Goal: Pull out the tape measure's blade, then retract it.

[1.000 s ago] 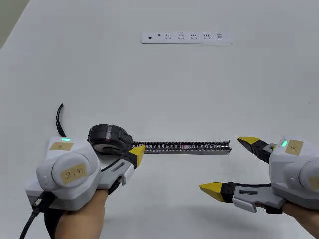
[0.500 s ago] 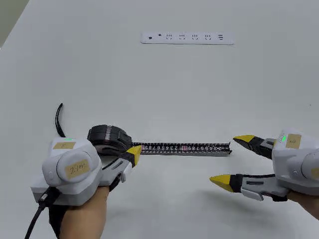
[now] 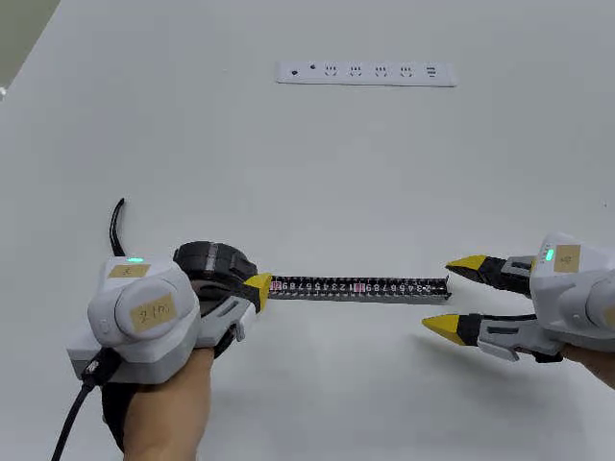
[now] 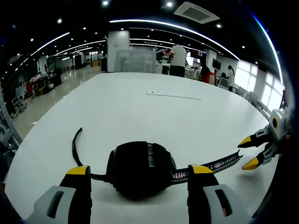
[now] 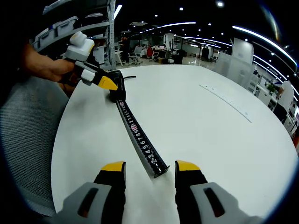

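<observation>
A black tape measure case lies on the white table, its blade drawn out flat to the right. My left gripper stands open astride the case, with a thin strip of table showing on each side. My right gripper is open too. Its yellow tips flank the blade's hooked end without touching it. In the right gripper view the blade runs back to the case, where the left gripper sits. The right gripper also appears at the blade's end in the left gripper view.
A white power strip lies at the far side of the table. A black strap curls away from the case to the left. A grey mesh chair back stands beyond the table edge. People stand far off in the room.
My right gripper's jaws have narrowed from a wide spread and moved up so that they flank the blade's end. The left gripper, case and blade stay put.
</observation>
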Tool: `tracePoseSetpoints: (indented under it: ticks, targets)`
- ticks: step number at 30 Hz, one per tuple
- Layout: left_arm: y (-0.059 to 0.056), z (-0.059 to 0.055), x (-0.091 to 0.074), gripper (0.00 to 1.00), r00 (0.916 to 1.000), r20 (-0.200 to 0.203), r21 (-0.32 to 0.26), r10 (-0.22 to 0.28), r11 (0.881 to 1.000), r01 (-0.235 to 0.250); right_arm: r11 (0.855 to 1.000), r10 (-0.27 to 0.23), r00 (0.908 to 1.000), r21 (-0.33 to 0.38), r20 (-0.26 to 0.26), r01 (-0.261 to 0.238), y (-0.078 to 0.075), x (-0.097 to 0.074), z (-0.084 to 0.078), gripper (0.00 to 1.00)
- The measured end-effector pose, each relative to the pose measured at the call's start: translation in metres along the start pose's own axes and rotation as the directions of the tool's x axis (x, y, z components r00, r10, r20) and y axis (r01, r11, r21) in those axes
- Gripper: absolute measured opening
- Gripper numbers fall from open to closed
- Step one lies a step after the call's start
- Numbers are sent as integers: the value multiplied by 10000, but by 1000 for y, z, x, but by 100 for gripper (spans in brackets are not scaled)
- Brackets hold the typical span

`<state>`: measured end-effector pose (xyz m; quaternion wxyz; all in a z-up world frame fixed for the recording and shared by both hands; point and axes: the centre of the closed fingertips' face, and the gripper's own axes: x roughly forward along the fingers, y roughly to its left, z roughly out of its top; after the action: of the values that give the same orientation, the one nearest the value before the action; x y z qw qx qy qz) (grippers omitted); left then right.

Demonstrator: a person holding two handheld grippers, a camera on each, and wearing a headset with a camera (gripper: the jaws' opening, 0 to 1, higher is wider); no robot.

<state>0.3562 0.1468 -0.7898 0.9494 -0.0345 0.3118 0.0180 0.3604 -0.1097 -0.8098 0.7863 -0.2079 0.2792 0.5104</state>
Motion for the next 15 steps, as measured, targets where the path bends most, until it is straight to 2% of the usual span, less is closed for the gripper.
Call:
tracePoseSetpoints:
  ticks: [10, 15]
  targets:
    - [1, -2, 5, 76, 10000, -75, -70, 57, 10000, -57, 9976, 464, 9988, -508, -142, -471, -9, 2, -7, 26]
    - [3, -3, 8, 74, 9998, -182, -152, 125, 9998, -128, 9945, 835, 9964, -621, -130, -842, -11, 5, -9, 22]
